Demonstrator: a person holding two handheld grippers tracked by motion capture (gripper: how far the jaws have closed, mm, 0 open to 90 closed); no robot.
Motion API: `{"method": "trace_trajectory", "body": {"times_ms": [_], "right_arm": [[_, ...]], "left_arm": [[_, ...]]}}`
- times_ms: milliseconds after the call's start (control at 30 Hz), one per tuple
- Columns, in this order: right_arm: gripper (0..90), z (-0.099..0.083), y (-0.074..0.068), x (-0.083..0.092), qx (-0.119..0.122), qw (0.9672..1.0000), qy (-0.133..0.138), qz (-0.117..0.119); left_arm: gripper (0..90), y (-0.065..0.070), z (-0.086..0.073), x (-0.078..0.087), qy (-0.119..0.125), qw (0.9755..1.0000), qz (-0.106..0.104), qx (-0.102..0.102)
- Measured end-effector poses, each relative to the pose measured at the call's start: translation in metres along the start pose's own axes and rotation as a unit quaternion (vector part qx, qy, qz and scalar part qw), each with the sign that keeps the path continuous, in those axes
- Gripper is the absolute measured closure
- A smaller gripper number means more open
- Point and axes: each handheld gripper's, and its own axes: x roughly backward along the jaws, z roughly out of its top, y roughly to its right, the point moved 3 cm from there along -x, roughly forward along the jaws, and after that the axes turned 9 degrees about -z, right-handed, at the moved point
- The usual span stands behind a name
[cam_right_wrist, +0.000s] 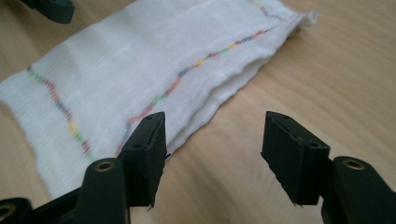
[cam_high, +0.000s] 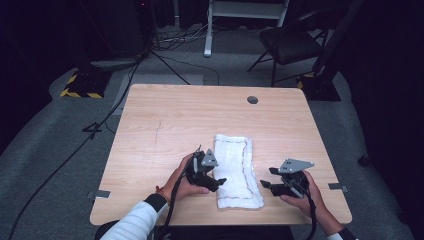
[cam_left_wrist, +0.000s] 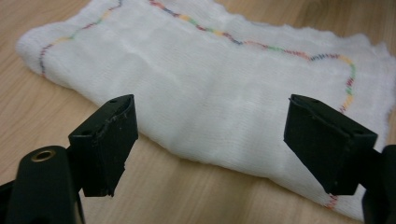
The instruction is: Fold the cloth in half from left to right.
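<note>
White cloth, folded into a long strip with a wavy line of rainbow stitches, is lying flat on the wooden table, near the edge at 6 o'clock. At 9 o'clock of the cloth the left gripper is sitting with its jaws spread wide and nothing between them. At 3 o'clock the right gripper is waiting just beside the cloth, jaws spread and pinching nothing.

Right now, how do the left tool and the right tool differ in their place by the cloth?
The left tool reaches over the white cloth's left edge; the right tool stays off its right edge, above bare table. Both are open, holding nothing.
</note>
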Motion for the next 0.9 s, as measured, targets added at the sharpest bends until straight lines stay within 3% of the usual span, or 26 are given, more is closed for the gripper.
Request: {"method": "trace_trajectory", "body": {"times_ms": [100, 300, 333, 467, 500, 567, 633, 833, 900], "right_arm": [[40.2, 0.014, 0.012, -0.01, 0.0, 0.9999, 0.003, -0.011], [41.3, 0.047, 0.039, -0.037, -0.001, 0.9994, 0.009, -0.033], [41.4, 0.052, 0.043, -0.042, -0.003, 0.9994, 0.007, -0.033], [41.0, 0.068, 0.051, -0.064, -0.017, 0.9996, 0.005, -0.022], [41.0, 0.07, 0.052, -0.068, -0.019, 0.9996, 0.002, -0.02], [41.0, 0.076, 0.054, -0.078, -0.014, 0.9995, -0.004, -0.026], [41.1, 0.08, 0.057, -0.09, -0.013, 0.9993, -0.013, -0.032], [40.2, 0.083, 0.066, -0.116, -0.03, 0.9986, -0.032, -0.03], [39.7, 0.082, 0.067, -0.126, -0.031, 0.9981, -0.045, -0.031]], "left_arm": [[22.2, -0.014, 0.007, 0.003, 0.016, 0.9996, 0.023, 0.001], [22.2, -0.048, 0.023, -0.008, 0.006, 0.9984, 0.054, 0.019], [22.2, -0.053, 0.026, -0.012, 0.007, 0.9984, 0.05, 0.025], [21.8, -0.073, 0.035, -0.025, -0.009, 0.9969, 0.075, 0.024], [21.7, -0.079, 0.036, -0.029, -0.011, 0.9964, 0.077, 0.033], [21.5, -0.09, 0.038, -0.037, -0.006, 0.9962, 0.066, 0.057], [21.4, -0.1, 0.039, -0.045, -0.012, 0.9948, 0.072, 0.071], [19.1, -0.114, 0.036, -0.057, -0.026, 0.993, 0.074, 0.088], [18.9, -0.119, 0.034, -0.059, -0.025, 0.9929, 0.058, 0.101]]}}
